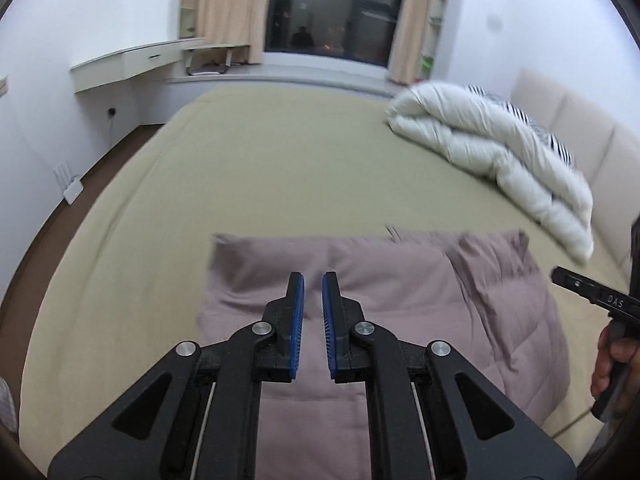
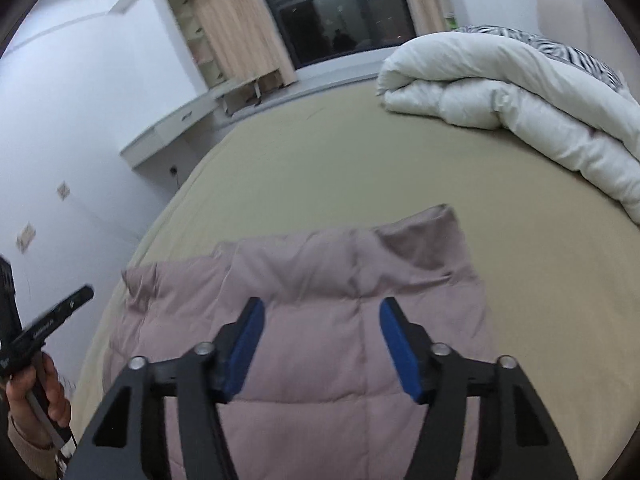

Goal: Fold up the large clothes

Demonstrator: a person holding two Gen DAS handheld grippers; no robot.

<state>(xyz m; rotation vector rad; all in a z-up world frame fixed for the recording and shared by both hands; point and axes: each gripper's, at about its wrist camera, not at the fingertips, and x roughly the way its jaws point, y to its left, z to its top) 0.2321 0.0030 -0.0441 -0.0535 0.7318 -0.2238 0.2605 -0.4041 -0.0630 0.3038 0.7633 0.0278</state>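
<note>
- Left wrist view: the left gripper [image 1: 313, 280] fills the lower middle of the frame, its blue-padded fingers [image 1: 298, 300] drawn close with only a narrow slit between them and nothing pinched there.
- Beneath and beyond it lies the mauve quilted garment [image 1: 400, 280], spread flat on the bed [image 1: 280, 168], which has a beige sheet; the garment's far edge runs across the middle of the frame.
- At the right edge of the same view, a hand [image 1: 612, 364] grips the handle of the other black gripper.
- A rolled white duvet [image 1: 500, 152] sits in the upper right, against the padded headboard [image 1: 580, 132].
- Right wrist view: the right gripper [image 2: 322, 304] has its jaws spread apart, the garment's puffy surface visible between them, no pad pressing on it.
- The garment [image 2: 320, 264] covers the lower centre of this frame, its far corners slightly raised.
- At the lower left, a hand [image 2: 36, 388] holds the left gripper's handle.
- A dark window [image 2: 340, 8] with beige curtains [image 2: 236, 24] is at the top; a white desk [image 2: 168, 136] runs along the left wall.
</note>
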